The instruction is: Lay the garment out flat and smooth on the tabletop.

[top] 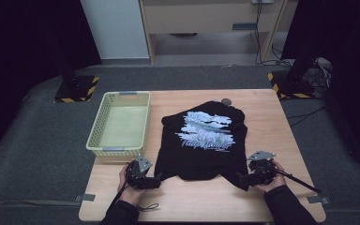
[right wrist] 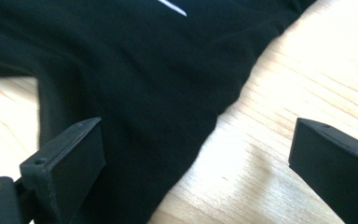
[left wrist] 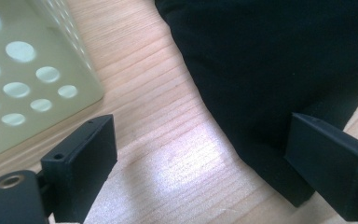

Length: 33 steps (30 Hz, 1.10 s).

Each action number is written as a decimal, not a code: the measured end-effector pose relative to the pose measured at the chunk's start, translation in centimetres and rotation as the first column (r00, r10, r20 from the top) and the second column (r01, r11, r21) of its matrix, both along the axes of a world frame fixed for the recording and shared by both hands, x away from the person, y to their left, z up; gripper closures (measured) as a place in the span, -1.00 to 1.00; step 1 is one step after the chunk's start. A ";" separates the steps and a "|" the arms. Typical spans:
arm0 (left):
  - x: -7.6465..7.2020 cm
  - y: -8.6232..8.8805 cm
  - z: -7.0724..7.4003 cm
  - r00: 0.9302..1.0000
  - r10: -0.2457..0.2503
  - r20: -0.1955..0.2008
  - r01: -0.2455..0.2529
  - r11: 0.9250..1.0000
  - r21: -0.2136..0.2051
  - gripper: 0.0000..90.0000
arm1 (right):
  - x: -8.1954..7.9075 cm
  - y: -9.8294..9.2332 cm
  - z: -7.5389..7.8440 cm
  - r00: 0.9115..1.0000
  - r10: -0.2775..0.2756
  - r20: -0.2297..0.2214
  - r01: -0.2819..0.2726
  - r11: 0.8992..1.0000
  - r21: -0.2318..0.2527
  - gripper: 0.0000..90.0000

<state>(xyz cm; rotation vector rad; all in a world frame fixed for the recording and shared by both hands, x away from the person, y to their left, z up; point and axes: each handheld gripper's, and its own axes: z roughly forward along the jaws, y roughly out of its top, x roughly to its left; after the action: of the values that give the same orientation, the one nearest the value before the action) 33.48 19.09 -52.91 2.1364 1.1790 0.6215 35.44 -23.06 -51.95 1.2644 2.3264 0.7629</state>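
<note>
Right gripper point(right wrist: 196, 154) jaws spread wide, nothing between the pads. Black T-shirt point(right wrist: 135, 74) lies flat on the wooden table point(right wrist: 307, 79). Left jaw sits over the shirt's fabric, right jaw over bare wood, well clear of the shirt. The shirt's edge runs diagonally between the jaws, from the bottom centre up to the top right. A sliver of white print point(right wrist: 171, 6) shows on the shirt at the top edge. Bare wood also shows left of the shirt.
</note>
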 end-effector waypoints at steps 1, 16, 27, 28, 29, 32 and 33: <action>0.0 0.0 0.0 1.000 0.002 -0.002 -0.002 1.000 -0.004 -0.81 | 0.0 0.0 -0.1 1.000 0.003 -0.002 -0.003 1.000 -0.013 -0.92; -1.6 0.4 0.2 0.999 -0.030 -0.037 0.030 1.000 0.000 -0.80 | -0.6 -0.7 -0.3 1.000 0.012 -0.012 -0.012 0.999 -0.045 -0.93; -1.8 0.3 0.8 0.999 -0.049 0.015 0.050 0.995 -0.086 -0.84 | -1.0 -2.0 -0.3 0.999 0.010 -0.042 -0.010 1.000 -0.017 -0.94; -1.7 0.4 0.9 0.998 -0.044 0.034 0.047 0.995 -0.085 -0.84 | -1.0 -2.0 -0.3 0.999 0.012 -0.042 -0.013 1.000 -0.020 -0.94; -1.6 0.4 0.9 0.998 -0.037 0.047 0.040 0.996 -0.078 -0.83 | -1.0 -2.0 -0.3 0.999 0.013 -0.040 -0.014 1.000 -0.021 -0.94; -1.1 0.5 0.7 0.998 -0.010 0.054 0.014 0.998 -0.069 -0.83 | -1.0 -2.0 -0.3 0.999 0.012 -0.042 -0.013 1.000 -0.018 -0.94; -0.8 0.5 0.6 0.999 -0.006 0.052 0.009 0.998 -0.063 -0.83 | -1.0 -2.0 -0.3 0.999 0.012 -0.042 -0.012 1.000 -0.018 -0.94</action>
<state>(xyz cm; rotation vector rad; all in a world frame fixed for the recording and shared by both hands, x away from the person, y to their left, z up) 32.68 19.55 -52.31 2.0593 1.1476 0.6241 34.45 -25.04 -52.30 1.2717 2.3710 0.7242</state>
